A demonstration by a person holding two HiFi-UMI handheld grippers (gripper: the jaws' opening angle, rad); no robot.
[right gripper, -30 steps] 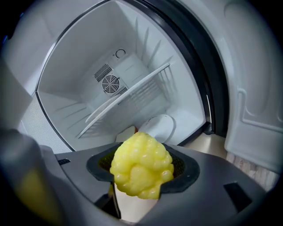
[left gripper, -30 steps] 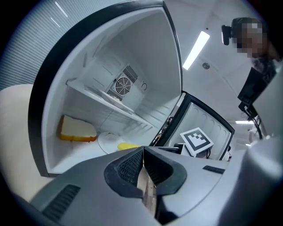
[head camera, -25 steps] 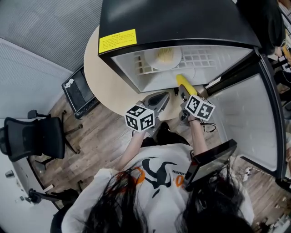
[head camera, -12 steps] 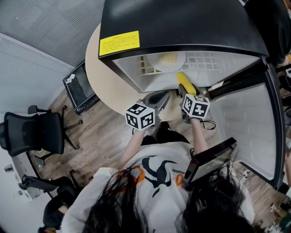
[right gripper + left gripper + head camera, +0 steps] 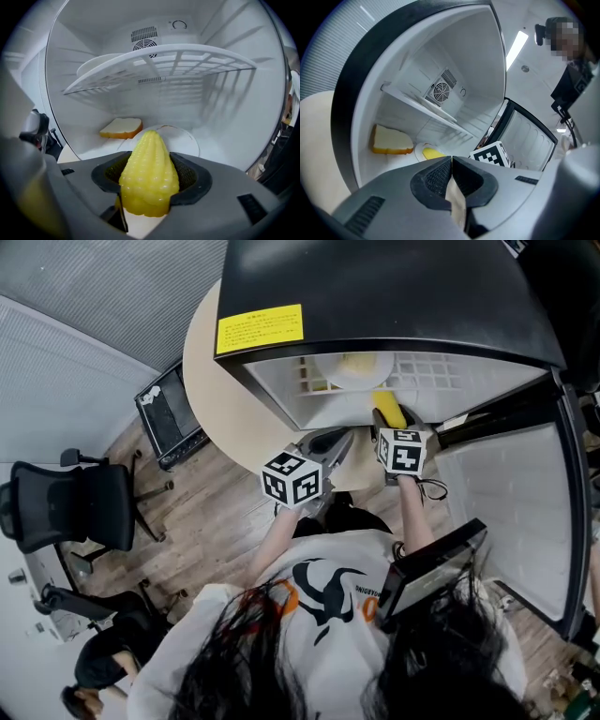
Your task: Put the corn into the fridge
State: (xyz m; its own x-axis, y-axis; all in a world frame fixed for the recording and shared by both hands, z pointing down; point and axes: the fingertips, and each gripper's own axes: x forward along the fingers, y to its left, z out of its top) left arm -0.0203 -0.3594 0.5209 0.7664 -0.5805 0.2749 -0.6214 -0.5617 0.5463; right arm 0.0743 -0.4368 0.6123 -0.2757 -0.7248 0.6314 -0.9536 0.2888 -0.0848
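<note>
The fridge [image 5: 375, 287] stands on a round counter [image 5: 211, 362] with its door [image 5: 511, 493] swung wide open to the right, so the opening part of the job looks done.

The right hand-held gripper [image 5: 148, 161] is clamped on the corn [image 5: 149, 180]. Its jaws press the cob on both sides near the thick end, and the pointed end sticks forward. In the head view the corn [image 5: 387, 409] sits right at the mouth of the fridge, in the lower compartment, under the wire shelf [image 5: 164, 61]. It is held in the air and does not rest on anything yet.

Ahead of it on the fridge floor lie a white plate [image 5: 185, 138] and, further left and back, a slice of bread [image 5: 122, 127]. The plate looks bare in the right gripper view and is the nearest landing spot, though the task does not name one.

The left hand-held gripper [image 5: 452, 164] hangs just outside the opening beside the right one, with its jaws pressed together and nothing gripped between them.

As I judge it, the carry is nearly finished. What is left is to push the corn further in, lower it onto the plate or the floor, open the jaws and pull the right hand-held gripper back out.
</note>
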